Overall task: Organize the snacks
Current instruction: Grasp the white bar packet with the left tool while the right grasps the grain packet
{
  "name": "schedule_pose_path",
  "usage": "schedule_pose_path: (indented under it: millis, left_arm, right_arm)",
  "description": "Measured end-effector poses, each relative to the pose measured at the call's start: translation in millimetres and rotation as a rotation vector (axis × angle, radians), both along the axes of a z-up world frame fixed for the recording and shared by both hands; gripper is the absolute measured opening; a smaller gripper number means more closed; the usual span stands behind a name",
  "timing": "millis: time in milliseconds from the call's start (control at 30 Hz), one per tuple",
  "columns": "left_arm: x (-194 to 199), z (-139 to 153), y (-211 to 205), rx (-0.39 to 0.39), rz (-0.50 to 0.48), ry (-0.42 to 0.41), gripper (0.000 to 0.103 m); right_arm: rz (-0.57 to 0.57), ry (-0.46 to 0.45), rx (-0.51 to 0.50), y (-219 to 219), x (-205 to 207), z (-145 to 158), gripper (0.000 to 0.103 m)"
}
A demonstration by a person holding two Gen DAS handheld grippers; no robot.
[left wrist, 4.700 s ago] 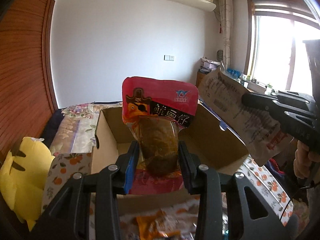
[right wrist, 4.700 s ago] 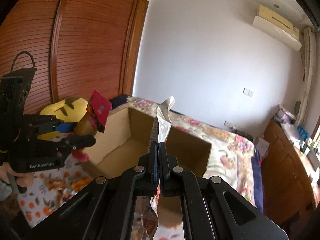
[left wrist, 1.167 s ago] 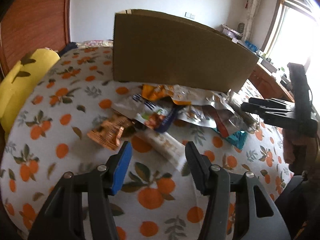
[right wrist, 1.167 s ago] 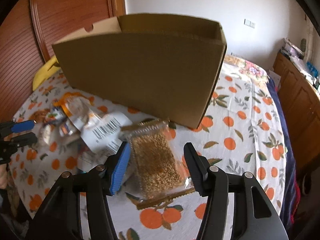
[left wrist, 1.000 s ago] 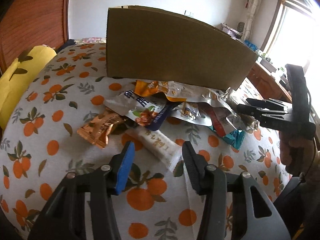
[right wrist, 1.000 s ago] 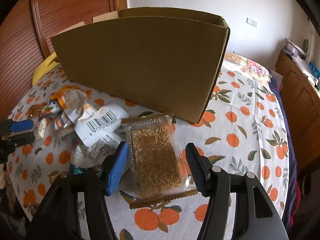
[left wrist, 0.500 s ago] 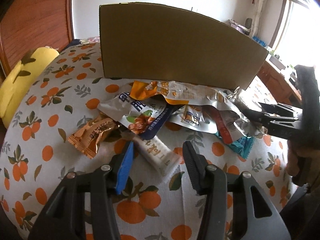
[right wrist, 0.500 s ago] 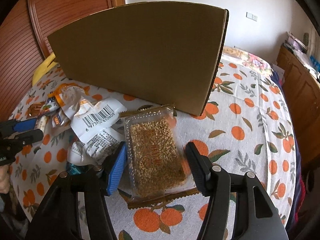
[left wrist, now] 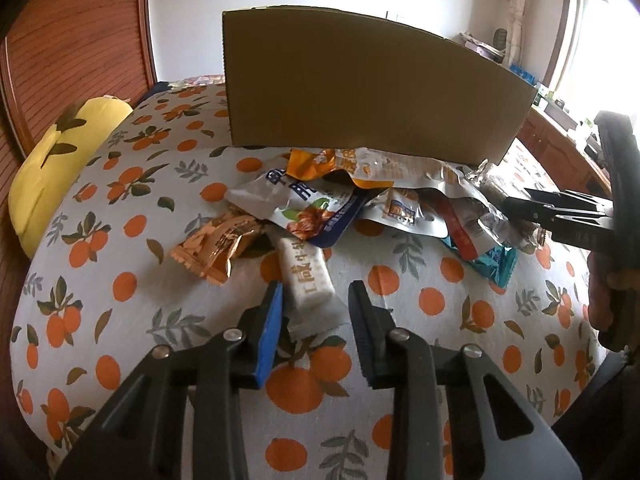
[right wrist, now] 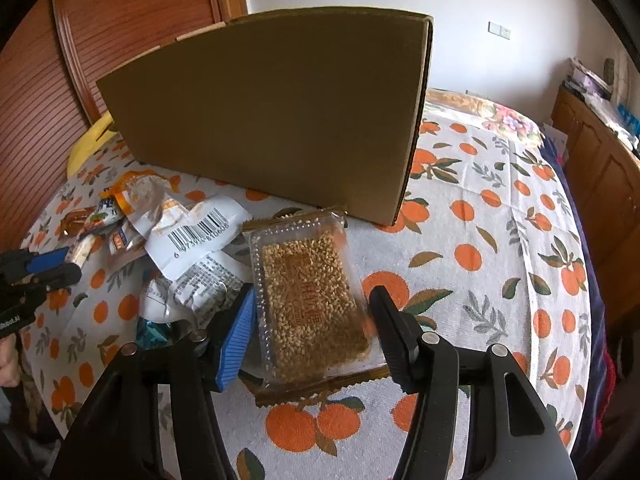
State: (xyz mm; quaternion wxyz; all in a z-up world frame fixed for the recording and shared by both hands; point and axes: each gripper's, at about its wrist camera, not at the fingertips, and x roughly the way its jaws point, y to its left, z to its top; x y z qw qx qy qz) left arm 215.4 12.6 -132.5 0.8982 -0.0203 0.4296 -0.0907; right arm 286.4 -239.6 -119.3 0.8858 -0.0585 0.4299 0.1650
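A tall cardboard box (left wrist: 360, 84) stands on the orange-print cloth, with a heap of snack packets in front of it. My left gripper (left wrist: 316, 300) is open, its jaws on either side of a white snack bar (left wrist: 306, 276) lying flat. An orange wrapper (left wrist: 212, 246) lies to its left. My right gripper (right wrist: 312, 312) is open, its jaws on either side of a clear tray of sesame brittle (right wrist: 310, 300) lying beside the box (right wrist: 272, 116). The right gripper also shows in the left wrist view (left wrist: 560, 208), and the left gripper in the right wrist view (right wrist: 44, 268).
A white-and-blue pouch (left wrist: 304, 208), silver packets (left wrist: 404, 184) and a teal wrapper (left wrist: 494, 260) lie in the heap. A barcode packet (right wrist: 196, 236) lies left of the tray. A yellow cushion (left wrist: 56, 164) sits at the cloth's left edge. Wooden cabinets (right wrist: 600, 184) stand on the right.
Both grippers let go of their earlier packets and came down from over the box to the cloth. In the last second each has closed in, open, around its snack.
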Motion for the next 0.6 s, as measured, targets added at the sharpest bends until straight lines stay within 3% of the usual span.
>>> schedule_pose_path:
  millis: [333,600]
  left_arm:
    - [12.3,0.0,-2.0,-0.025,0.003,-0.002,0.04]
    - [4.7,0.2,-2.4,0.014,0.001,-0.031,0.02]
  right_arm:
    - [0.009,-0.003,-0.006,3.8,10.1,-0.2,0.059]
    - [0.023,0.002,-0.05,11.2,11.8,-7.1,0.056]
